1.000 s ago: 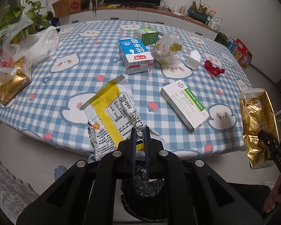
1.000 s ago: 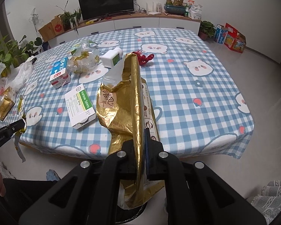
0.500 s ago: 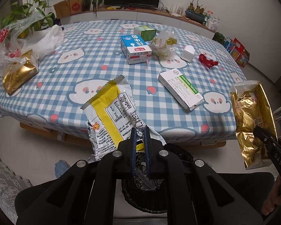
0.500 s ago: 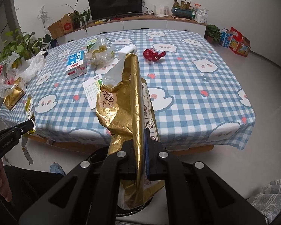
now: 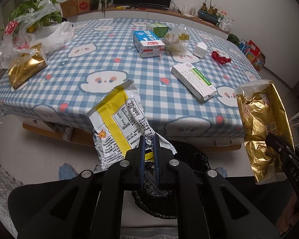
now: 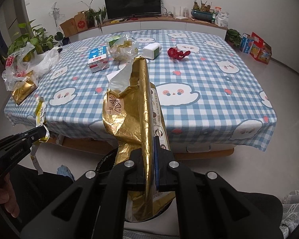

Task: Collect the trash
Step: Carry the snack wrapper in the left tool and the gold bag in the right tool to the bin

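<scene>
Left gripper (image 5: 149,139): jaws clamped on the lower edge of a yellow-and-white snack wrapper (image 5: 119,123), which stands up crumpled in front of the camera, off the table and above a bin lined with a black bag (image 5: 199,159). In the right wrist view the same gripper (image 6: 40,132) shows at the left edge with the wrapper (image 6: 39,111) seen edge-on.

Right gripper (image 6: 150,141): jaws closed on a crumpled gold foil bag (image 6: 129,107), held upright with its open silver mouth uppermost; the black bin rim (image 6: 105,159) lies just below it. In the left wrist view this gripper (image 5: 269,139) grips the gold bag (image 5: 261,123) at the right, clear of the table's edge.

Table (image 5: 69,75): blue-and-white check cloth with white ghost figures. Remaining on it:
- blue-and-white milk carton (image 5: 148,43), lying flat, near the centre back;
- green-and-white box (image 5: 157,28), just behind the carton;
- clear plastic bag with yellowish contents (image 5: 176,38), beside the carton;
- small white container (image 5: 200,49);
- red crumpled wrapper (image 5: 220,57), to its right;
- white-and-green tablet box (image 5: 194,80), flat, nearer the front edge;
- second gold bag (image 5: 26,67), at the left corner, under clear plastic bags (image 5: 20,37).

A person's fingers (image 6: 5,197) hold the left tool's handle.
</scene>
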A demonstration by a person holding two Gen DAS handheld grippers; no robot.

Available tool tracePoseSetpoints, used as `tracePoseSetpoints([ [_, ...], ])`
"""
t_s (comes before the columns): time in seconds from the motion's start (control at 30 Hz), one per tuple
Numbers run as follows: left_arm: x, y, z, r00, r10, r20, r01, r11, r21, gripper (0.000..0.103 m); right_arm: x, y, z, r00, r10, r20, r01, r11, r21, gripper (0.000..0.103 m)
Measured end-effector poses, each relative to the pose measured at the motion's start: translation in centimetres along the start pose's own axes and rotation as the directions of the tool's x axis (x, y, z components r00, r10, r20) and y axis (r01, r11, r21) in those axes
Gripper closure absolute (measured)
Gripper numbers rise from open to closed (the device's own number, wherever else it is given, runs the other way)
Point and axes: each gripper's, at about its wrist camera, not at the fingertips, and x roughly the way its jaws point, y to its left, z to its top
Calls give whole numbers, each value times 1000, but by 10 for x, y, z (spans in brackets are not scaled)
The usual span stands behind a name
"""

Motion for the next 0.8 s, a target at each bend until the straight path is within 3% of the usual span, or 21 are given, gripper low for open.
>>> tracePoseSetpoints([
  [0.33,14,12,-29,1000,-22,-11,22,1000,-15,96,17,23,-30,999,9,-38,-10,1000,-23,100],
  [0.8,69,33,-63,998,-25,-60,22,999,-49,96,82,32,-72,990,2,-142,-7,999,-36,100],
])
